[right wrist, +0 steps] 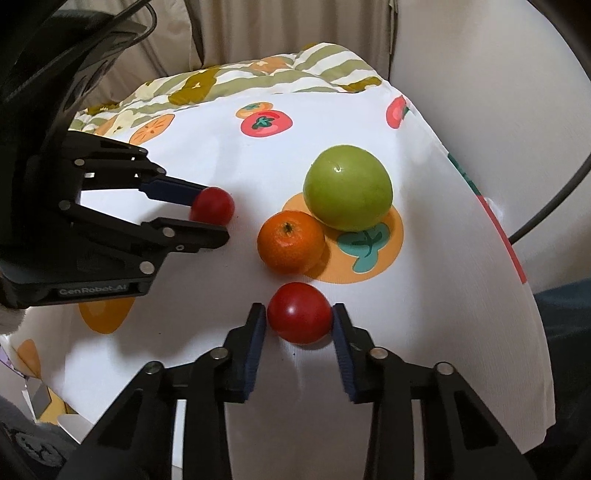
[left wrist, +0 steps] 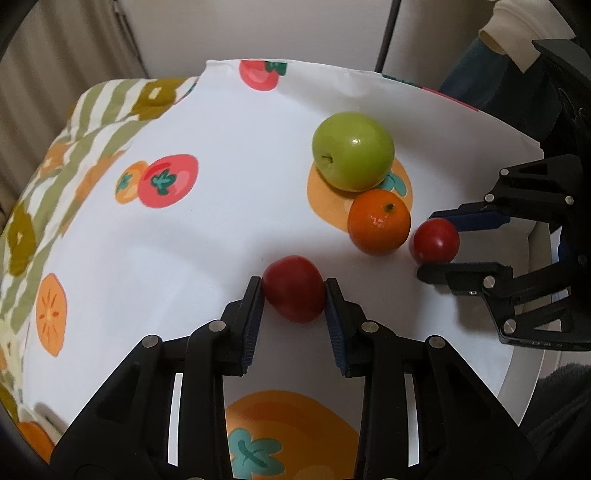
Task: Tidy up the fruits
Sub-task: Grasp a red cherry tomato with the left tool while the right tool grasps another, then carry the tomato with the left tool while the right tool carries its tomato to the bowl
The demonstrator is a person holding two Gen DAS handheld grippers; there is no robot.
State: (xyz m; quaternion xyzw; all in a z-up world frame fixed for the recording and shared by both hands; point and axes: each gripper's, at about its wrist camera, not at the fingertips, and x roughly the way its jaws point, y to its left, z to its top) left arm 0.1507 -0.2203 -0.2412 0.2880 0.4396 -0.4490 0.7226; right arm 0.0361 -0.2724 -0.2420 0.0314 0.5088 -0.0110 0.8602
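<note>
Gripping one red fruit apiece, both grippers point steeply down at a white cloth (left wrist: pixel 229 229) printed with tomatoes and persimmons, spread over the surface. Left gripper (left wrist: pixel 294 293): jaws clamped on the left red fruit (left wrist: pixel 294 288), blue pads pressed to either flank; the fruit sits low against the cloth, contact with it not clear. Striped green-and-white fabric (left wrist: pixel 99 110) lies bunched at the cloth's far left edge. Toward the middle, the green apple (left wrist: pixel 352 150) rests on an orange persimmon print, stem end turned to the side. An orange (left wrist: pixel 379 222) sits just in front of the apple, touching it. Right gripper (right wrist: pixel 299 315): jaws clamped on the right red fruit (right wrist: pixel 299 312), pads tight on both sides; this fruit lies just beside the orange, a narrow gap between them. From the left wrist view the right gripper's fruit looks smaller and rounder than the left one. A person's pale sleeve (left wrist: pixel 517 33) shows above the right gripper's housing.
</note>
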